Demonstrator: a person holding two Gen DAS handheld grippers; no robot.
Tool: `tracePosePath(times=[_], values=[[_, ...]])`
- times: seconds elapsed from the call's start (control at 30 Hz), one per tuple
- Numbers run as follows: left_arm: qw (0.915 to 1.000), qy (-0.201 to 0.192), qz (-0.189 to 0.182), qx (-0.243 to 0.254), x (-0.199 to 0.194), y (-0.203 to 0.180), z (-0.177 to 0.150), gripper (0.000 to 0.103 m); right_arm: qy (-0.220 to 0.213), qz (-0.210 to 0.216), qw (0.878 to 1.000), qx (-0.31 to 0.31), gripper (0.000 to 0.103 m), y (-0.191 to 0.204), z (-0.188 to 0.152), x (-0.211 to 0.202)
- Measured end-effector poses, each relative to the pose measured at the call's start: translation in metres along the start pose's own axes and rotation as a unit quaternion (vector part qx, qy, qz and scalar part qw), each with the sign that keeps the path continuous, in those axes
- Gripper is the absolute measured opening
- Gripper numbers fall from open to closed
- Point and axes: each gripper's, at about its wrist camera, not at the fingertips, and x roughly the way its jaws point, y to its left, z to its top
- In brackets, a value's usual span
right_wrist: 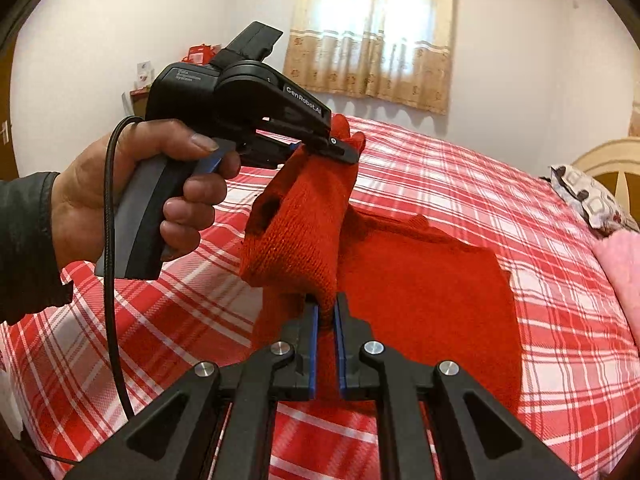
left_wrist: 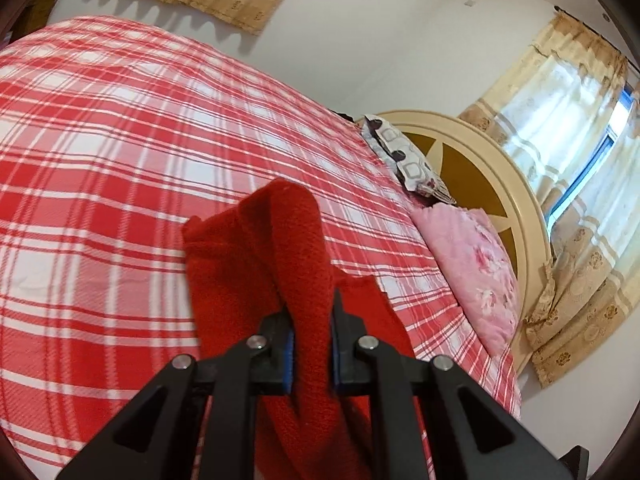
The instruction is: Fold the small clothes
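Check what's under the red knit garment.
The red knit garment partly lies on the red-and-white plaid bedspread; the left gripper and right gripper lift its near part. Whatever lies beneath the flat part is covered.

Red knit garment [right_wrist: 420,280]: its near edge is hidden behind the right gripper [right_wrist: 326,312]; its lower part is cut off in the left wrist view
Left gripper [right_wrist: 340,146]: fingertips buried in the knit; pads not visible from the right wrist view
Person: only a hand [right_wrist: 132,196] and a dark sleeve [right_wrist: 24,240] show; the rest is out of frame
Headboard [left_wrist: 500,184]: partly covered by pillows
Shelf items [right_wrist: 200,54]: too small to identify
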Motion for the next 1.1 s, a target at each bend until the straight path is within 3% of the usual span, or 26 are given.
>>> tracePosePath(times=[0.63,1.1], values=[[0.9980,0.043,-0.024,0.040,0.065,-0.066,-0.005,0.014,0.013,-0.016,0.997,0.070,0.006,-0.072,-0.018,-0.025],[0.9900,0.096,-0.007,0.103,0.129,-0.108,-0.028,0.014,0.064,0.000,0.982,0.176,0.006,-0.125,-0.059,-0.021]])
